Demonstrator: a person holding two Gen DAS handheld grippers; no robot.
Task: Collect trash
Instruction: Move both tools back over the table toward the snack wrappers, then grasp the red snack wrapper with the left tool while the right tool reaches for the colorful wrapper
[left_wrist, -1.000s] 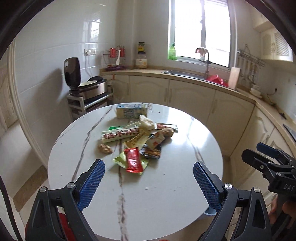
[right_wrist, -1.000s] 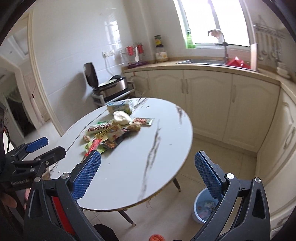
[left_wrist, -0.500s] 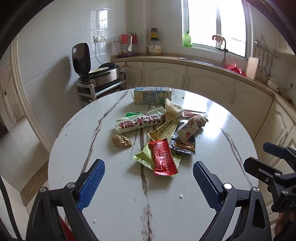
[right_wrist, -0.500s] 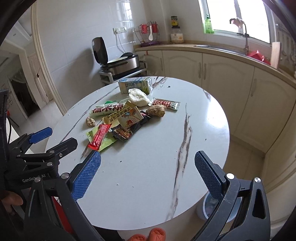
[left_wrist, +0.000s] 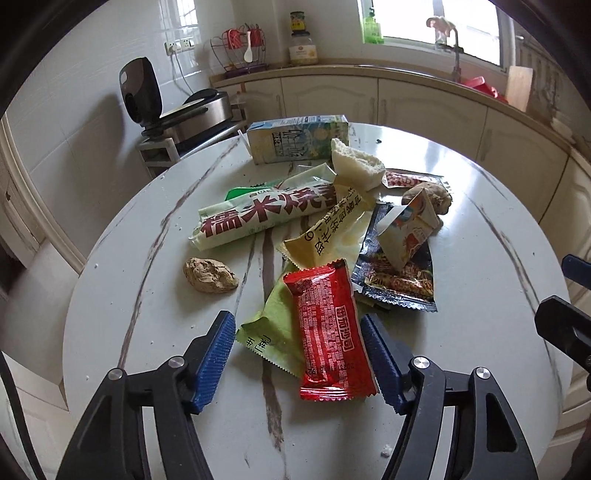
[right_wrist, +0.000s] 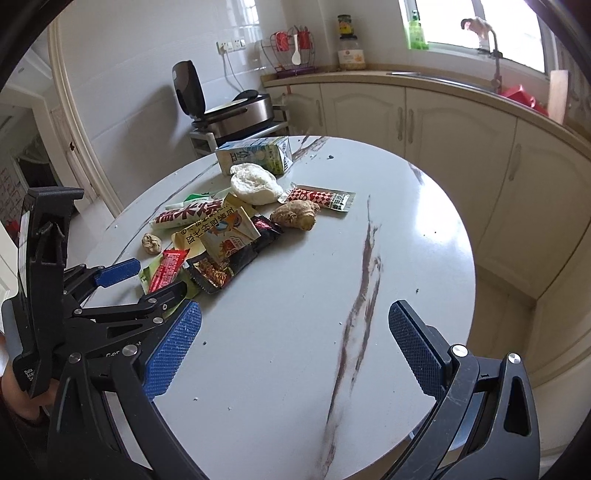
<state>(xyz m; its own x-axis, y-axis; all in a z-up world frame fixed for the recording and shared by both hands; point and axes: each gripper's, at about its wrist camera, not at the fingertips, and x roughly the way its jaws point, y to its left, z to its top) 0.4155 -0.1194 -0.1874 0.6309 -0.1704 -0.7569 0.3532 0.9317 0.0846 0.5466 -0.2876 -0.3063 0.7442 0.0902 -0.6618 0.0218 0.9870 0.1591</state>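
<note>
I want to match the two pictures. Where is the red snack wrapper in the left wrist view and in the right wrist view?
Left wrist view: the red snack wrapper lies low in the middle, between the closing left tongs, on a green wrapper.
Right wrist view: the red snack wrapper lies at the left, at the near end of the trash pile, just beyond the left tongs.
Shared landmark: the milk carton at the far side of the pile.

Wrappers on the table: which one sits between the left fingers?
The red wrapper, lying on a green one. The left gripper's closing fingers flank it; other wrappers lie farther back.
</note>
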